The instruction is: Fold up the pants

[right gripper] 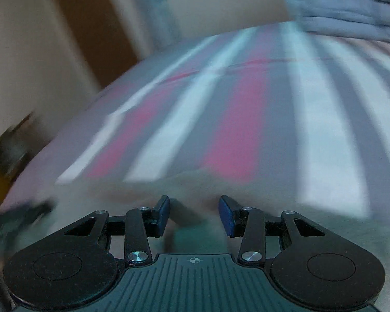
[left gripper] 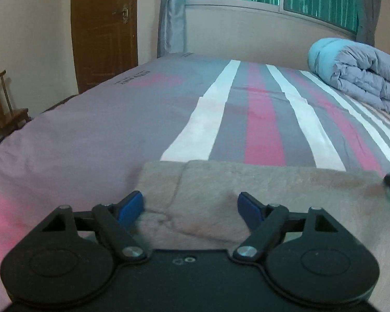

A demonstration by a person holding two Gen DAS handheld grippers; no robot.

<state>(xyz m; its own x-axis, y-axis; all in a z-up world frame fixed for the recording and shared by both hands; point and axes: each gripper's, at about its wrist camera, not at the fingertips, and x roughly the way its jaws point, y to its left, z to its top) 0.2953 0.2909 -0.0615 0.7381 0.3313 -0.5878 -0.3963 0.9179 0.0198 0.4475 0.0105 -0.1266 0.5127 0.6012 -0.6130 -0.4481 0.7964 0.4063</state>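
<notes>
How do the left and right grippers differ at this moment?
The left gripper stands wide, jaws apart on either side of the pants; the right gripper stands narrower, nothing clearly pinched. The left view is sharp, while the right is smeared by motion. Both have blue pads and point across the striped bed.

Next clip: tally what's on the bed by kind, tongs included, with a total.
Pants, beige: 1
Folded duvet, grey-blue: 1
Striped bedsheet: 1
Tongs: 2, left tongs open over the pants, right tongs part open, view blurred
Total: 5
</notes>
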